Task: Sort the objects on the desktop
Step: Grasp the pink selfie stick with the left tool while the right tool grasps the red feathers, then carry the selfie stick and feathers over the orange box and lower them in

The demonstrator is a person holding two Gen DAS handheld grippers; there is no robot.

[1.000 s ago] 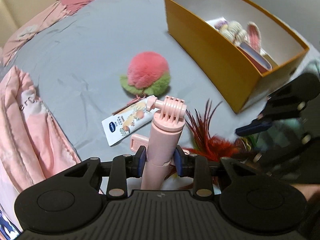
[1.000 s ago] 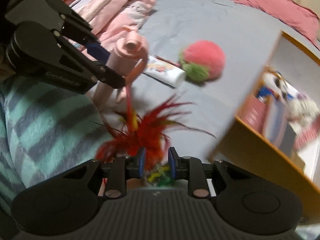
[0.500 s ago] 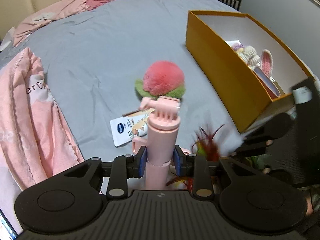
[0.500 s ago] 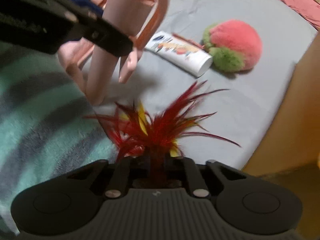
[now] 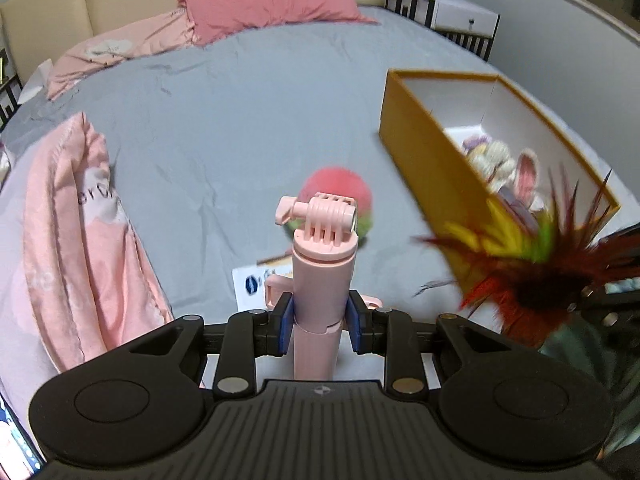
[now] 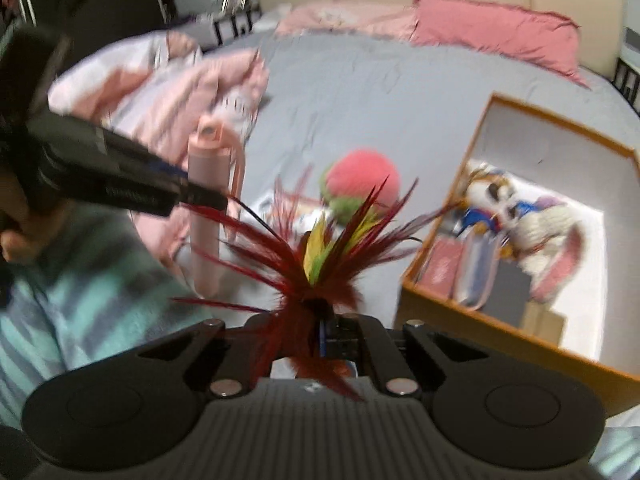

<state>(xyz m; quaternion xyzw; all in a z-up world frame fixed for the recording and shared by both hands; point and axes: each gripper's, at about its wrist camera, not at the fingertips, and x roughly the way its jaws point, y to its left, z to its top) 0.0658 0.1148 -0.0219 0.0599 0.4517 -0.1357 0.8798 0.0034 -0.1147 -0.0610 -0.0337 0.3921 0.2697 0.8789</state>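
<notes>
My left gripper (image 5: 319, 322) is shut on a pink selfie-stick handle (image 5: 322, 276) and holds it upright above the grey bed; it also shows in the right wrist view (image 6: 208, 208). My right gripper (image 6: 320, 330) is shut on a red, yellow and green feather toy (image 6: 320, 256), raised off the bed; the toy shows blurred at the right of the left wrist view (image 5: 532, 272). A pink and green plush ball (image 5: 340, 196) and a white tube (image 5: 260, 280) lie on the bed. The orange box (image 5: 424, 160) stands to the right and holds a plush rabbit (image 6: 532, 220).
A pink blanket (image 5: 76, 248) is bunched at the left. Pink pillows (image 5: 272, 4) lie at the bed's head. Inside the box are a red card (image 6: 440, 272) and other small items. A striped teal sleeve (image 6: 80, 288) fills the lower left of the right wrist view.
Both grippers have lifted and pulled back from the bed with their objects. The feather toy has risen and moved toward the orange box.
</notes>
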